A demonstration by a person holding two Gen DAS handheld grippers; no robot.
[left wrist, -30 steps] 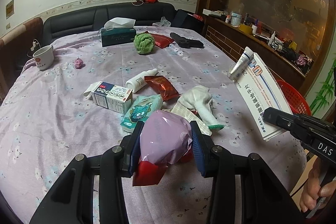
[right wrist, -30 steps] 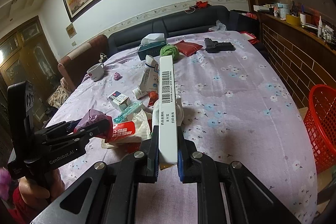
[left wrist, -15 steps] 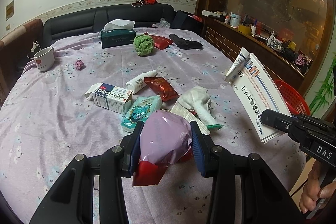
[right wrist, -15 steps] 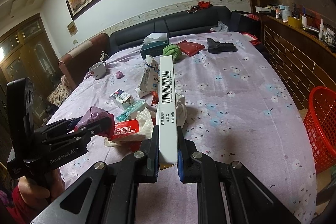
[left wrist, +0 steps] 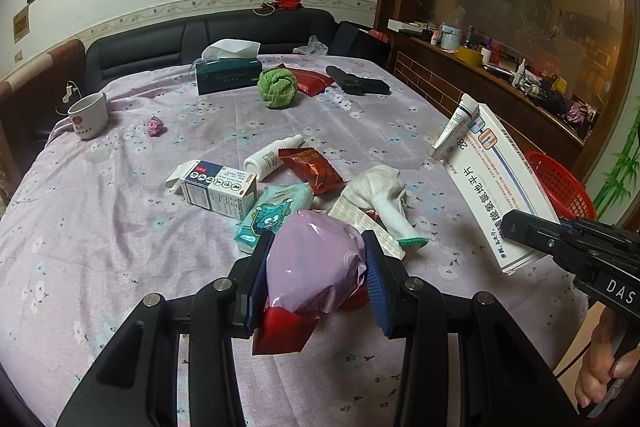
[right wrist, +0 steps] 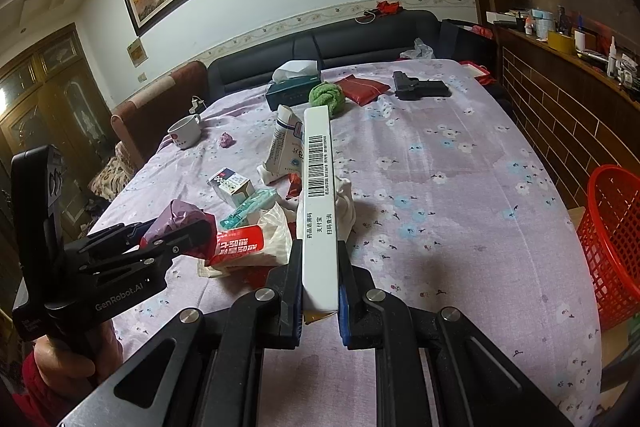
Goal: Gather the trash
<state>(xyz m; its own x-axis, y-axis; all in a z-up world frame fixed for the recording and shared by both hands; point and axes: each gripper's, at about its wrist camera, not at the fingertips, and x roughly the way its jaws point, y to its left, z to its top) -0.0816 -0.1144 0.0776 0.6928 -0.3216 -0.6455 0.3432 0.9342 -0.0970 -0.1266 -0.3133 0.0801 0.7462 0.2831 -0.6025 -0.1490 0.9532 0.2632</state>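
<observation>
Both grippers loaded above the bench, each clamped on trash. Left gripper (left wrist: 316, 267) pinches a crumpled lilac bag (left wrist: 316, 259) over a red wrapper, beside the pile of remaining litter. Right gripper (right wrist: 318, 287) clenches a flat white box (right wrist: 317, 195) by its narrow edges (a tube rides against its far end), so the long carton stays rigid. The red basket (right wrist: 612, 247), right of the bench, is the likely destination.
</observation>
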